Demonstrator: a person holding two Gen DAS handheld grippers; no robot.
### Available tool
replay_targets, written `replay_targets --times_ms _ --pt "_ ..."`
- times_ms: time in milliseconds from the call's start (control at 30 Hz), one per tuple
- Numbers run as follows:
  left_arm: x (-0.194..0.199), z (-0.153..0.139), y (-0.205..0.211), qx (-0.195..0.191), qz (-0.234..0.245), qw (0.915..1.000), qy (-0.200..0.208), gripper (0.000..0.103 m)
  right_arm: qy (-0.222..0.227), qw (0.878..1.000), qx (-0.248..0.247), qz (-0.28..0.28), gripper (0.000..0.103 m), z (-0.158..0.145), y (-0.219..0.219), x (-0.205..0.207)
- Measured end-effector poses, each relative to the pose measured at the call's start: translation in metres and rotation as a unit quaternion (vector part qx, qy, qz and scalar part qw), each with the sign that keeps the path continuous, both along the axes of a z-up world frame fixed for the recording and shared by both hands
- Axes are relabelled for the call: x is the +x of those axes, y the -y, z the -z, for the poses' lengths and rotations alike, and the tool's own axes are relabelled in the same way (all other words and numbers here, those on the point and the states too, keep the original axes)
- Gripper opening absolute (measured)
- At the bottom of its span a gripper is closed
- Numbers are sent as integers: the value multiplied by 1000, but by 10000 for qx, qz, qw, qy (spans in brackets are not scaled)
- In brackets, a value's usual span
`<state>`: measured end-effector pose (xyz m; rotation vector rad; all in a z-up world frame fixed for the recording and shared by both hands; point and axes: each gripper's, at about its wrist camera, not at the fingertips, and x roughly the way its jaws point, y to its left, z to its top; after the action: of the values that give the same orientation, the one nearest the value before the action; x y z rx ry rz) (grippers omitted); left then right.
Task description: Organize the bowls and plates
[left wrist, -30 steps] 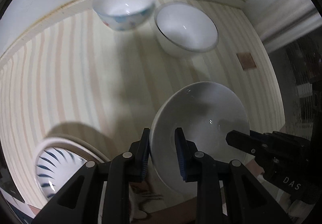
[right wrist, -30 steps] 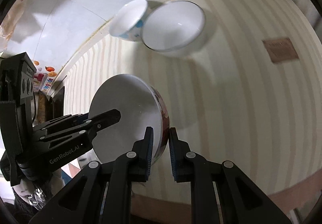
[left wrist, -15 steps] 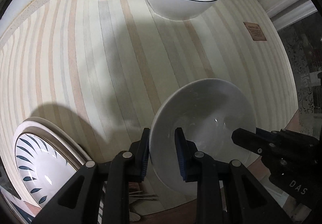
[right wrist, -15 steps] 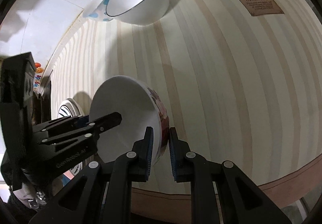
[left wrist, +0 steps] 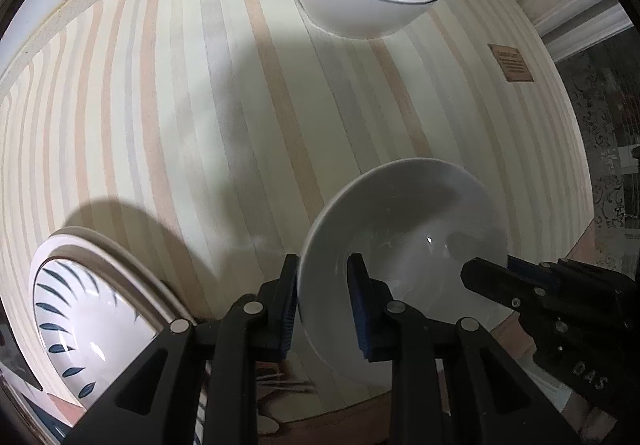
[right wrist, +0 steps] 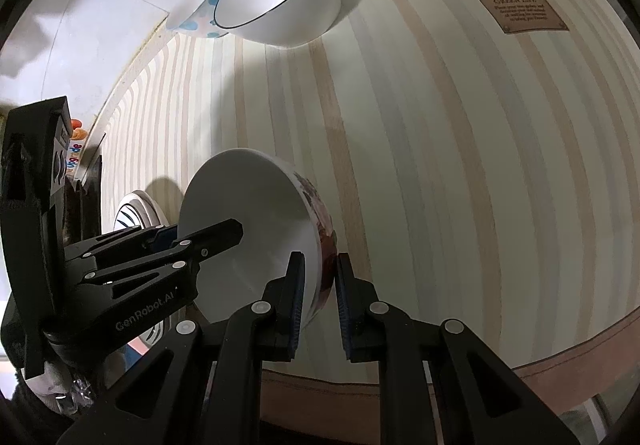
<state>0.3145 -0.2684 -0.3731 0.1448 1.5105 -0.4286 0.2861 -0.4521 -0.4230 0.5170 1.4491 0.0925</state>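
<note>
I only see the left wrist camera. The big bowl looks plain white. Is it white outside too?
Observer: No. The right wrist view shows a red flower pattern on the outside of the held bowl.
Operator: Who's holding the other side?
Observer: The right gripper pinches the rim, one finger inside, one on the patterned wall. The left gripper clamps the opposite rim.
Operator: What does the brown tag say?
Observer: The tag on the striped cloth is headed "GREEN LIFE"; the smaller lines are too blurred to read.
</note>
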Motion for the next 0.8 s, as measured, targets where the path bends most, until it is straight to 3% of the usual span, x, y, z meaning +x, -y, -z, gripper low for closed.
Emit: replay_targets --times_ms 167,333,400,533,633,800 --pt "3 -44 -11 -122 -99 9990 414 23 35 9999 95 17 17 -12 11 1" --pt "44 -75 -8 -445 -357 9962 654 28 384 9986 238 282 21 -54 44 13" --pt "71 -74 -4 -514 -507 9954 632 28 598 9971 300 353 34 -69 57 31" --pt "122 -56 8 -547 -679 9952 434 28 901 9947 216 435 38 -77 75 84" --pt "151 -34 18 -494 -701 9960 246 28 833 9950 271 480 38 -63 81 124" --pt "167 -9 30 -407 -669 9969 67 27 525 9978 210 355 38 -25 77 172"
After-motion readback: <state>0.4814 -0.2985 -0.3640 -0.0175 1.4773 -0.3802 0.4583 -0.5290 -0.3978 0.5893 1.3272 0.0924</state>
